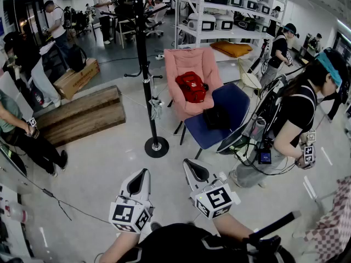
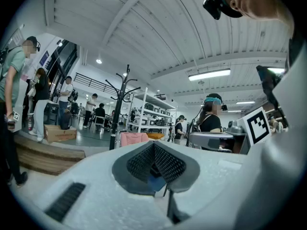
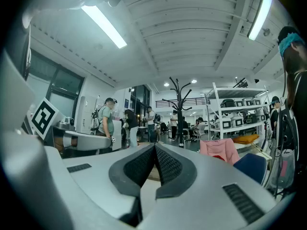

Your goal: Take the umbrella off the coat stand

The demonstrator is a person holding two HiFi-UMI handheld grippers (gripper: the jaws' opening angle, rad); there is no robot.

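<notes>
The stand (image 1: pixel 143 53) looks like black-painted metal with a slight sheen, set on a smooth, faintly glossy floor (image 1: pixel 104 169). The chair (image 1: pixel 184 67) is soft matt cloth and the step (image 1: pixel 82 114) is rough bare wood. The left hand-held gripper (image 1: pixel 142 172) and right hand-held gripper (image 1: pixel 188 163) are matt pale plastic with dark dimpled pads (image 3: pixel 170 166), perhaps rubber.

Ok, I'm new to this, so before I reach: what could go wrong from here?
Pulling the grey umbrella sideways could tip the tall coat stand on its small round base. The pink chair stands close beside it and might get hit. Left gripper and right gripper jaws are together: open first.
</notes>
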